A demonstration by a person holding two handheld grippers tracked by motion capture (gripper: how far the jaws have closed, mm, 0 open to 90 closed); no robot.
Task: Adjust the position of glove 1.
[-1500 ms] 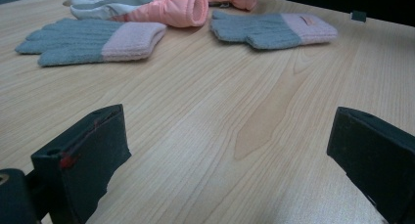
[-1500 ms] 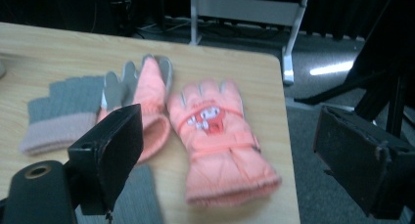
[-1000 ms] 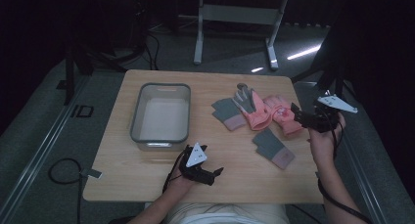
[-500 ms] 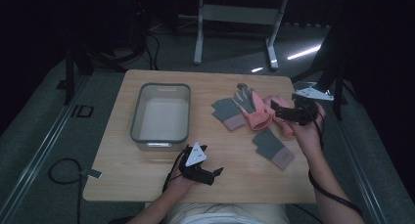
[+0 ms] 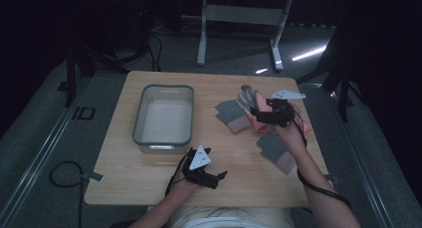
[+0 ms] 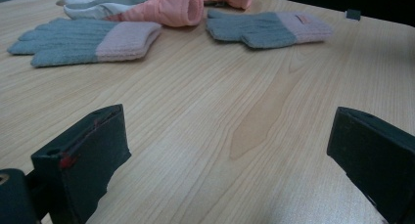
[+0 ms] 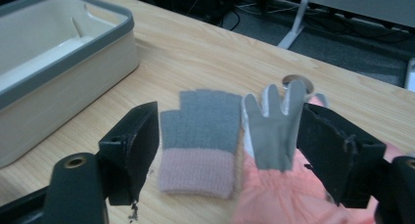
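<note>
Three gloves lie on the right half of the wooden table (image 5: 149, 188). A grey knit glove with a pink cuff (image 5: 231, 116) (image 7: 200, 136) (image 6: 83, 40) is the leftmost. Beside it lies a pink ski glove with a grey palm (image 5: 247, 101) (image 7: 274, 136) (image 6: 181, 4). A second knit glove (image 5: 276, 151) (image 6: 266, 28) lies nearer the person. My right gripper (image 5: 255, 115) (image 7: 227, 121) hovers low over the first two gloves; its jaws have just been closing but stand open, touching neither. My left gripper (image 5: 219, 178) (image 6: 230, 150) rests open over bare wood near the front edge.
A grey-rimmed cream bin (image 5: 163, 91) (image 7: 63, 67) stands empty left of the gloves. A small round metal fitting (image 5: 246, 87) (image 7: 293, 78) sits in the tabletop behind the ski glove. White frame legs (image 5: 201, 34) stand on the floor beyond the table.
My right gripper has travelled left from the table's right edge and now sits over the pink ski glove and the left knit glove. The left gripper has stayed put.
</note>
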